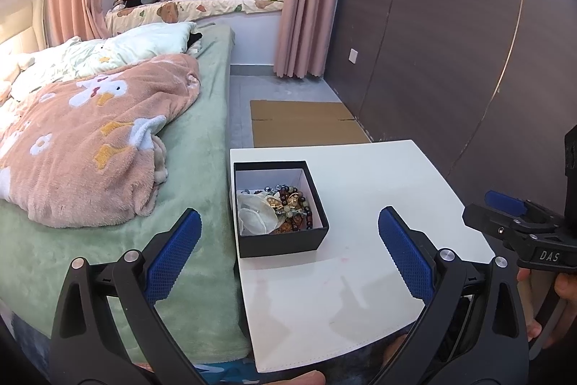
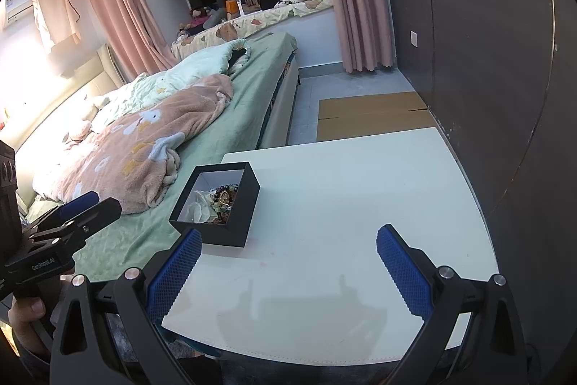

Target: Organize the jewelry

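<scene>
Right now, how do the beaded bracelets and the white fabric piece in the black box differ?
The beaded bracelets are dark, multicoloured and glossy; the white fabric piece is pale, sheer and crumpled. The bracelets are heaped on the box's right side, away from the bed; the fabric fills the left side, nearer the bed. Both lie loose inside the open black box on the white table, untouched by either pair of tongs.

My left gripper [image 1: 288,251] has black plastic arms with round silver screws at the pivots and blue, finely ribbed pads [image 1: 176,251]. My right gripper [image 2: 286,271] is built the same. White lettering marks each body: "DAS" on the right, "GenRobot.AI" on the left.
</scene>
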{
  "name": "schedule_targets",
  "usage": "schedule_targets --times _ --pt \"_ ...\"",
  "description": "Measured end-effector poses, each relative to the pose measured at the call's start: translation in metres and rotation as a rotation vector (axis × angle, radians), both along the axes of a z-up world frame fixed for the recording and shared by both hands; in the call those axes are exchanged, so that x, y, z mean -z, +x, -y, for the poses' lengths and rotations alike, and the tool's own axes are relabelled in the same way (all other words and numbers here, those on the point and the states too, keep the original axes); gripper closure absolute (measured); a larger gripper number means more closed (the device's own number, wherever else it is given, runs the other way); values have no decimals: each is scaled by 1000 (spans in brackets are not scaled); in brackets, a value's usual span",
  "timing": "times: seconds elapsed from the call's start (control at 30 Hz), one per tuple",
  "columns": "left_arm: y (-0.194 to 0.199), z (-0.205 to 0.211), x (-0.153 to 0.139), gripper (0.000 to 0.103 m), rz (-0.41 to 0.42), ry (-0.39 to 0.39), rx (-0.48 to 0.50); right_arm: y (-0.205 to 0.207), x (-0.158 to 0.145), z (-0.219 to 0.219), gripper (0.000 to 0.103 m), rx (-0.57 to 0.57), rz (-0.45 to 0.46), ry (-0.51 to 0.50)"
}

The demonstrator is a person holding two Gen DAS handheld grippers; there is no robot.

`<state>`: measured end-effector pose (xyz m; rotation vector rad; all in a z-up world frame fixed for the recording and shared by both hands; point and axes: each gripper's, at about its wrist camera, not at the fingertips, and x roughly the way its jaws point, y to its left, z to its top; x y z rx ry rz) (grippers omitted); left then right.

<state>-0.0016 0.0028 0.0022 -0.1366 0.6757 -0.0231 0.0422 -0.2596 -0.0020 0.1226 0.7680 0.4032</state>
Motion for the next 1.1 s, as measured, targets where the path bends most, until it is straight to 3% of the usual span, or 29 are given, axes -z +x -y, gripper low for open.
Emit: schedule_targets --times 1.1 --pt "-1 5 -3 5 -9 33 1 0 0 -7 8 5 10 -9"
